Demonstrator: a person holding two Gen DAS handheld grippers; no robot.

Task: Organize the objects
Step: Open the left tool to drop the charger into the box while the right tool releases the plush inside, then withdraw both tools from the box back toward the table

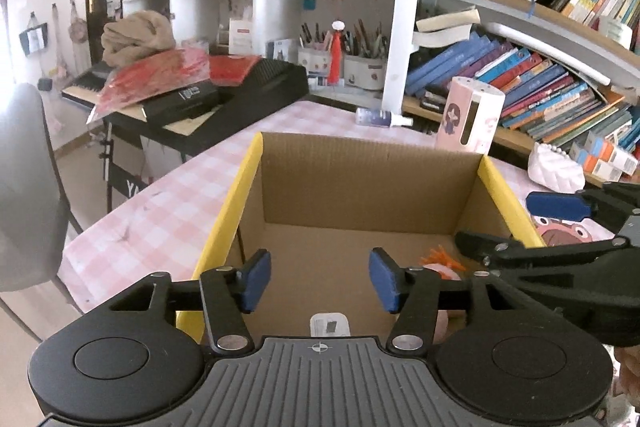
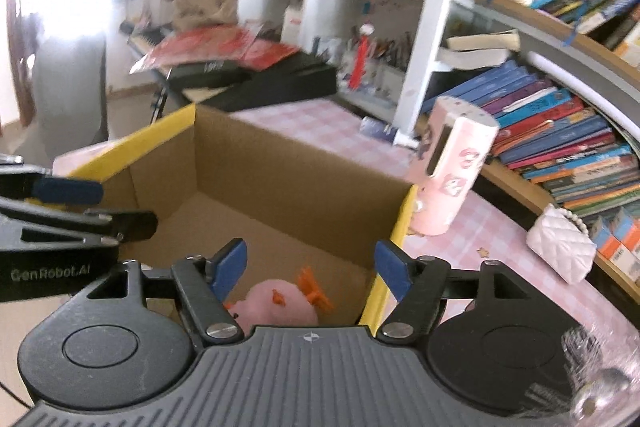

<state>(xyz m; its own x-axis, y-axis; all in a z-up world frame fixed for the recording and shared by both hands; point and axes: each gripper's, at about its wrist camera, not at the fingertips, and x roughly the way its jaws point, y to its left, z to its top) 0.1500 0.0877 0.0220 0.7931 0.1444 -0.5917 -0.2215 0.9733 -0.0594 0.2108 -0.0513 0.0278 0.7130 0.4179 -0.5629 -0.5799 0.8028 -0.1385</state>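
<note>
Both pairs of jaws stand parted and grip nothing: the left gripper (image 1: 319, 281) and the right gripper (image 2: 310, 267), each with flat blue rubbery pads on black plastic fingers, hang side by side over an open cardboard box (image 1: 360, 163). Its walls are ribbed brown corrugate and its side flaps are yellow on the edge. On the box floor lies a soft pink plush toy (image 2: 276, 307) with orange tufts, below the right gripper, and a small white labelled packet (image 1: 330, 325) lies below the left one. Outside the box's right wall a pink cylindrical holder (image 2: 452, 171) with cartoon prints stands tilted in the right wrist view. A white quilted purse (image 2: 560, 247) with a pearl strap lies further right. The table wears a pink-and-white checked cloth (image 1: 160, 203). Behind rise white shelves packed with bright books (image 1: 540, 79), pen cups (image 1: 360, 63) and a black keyboard (image 1: 240, 87) under red papers.
</note>
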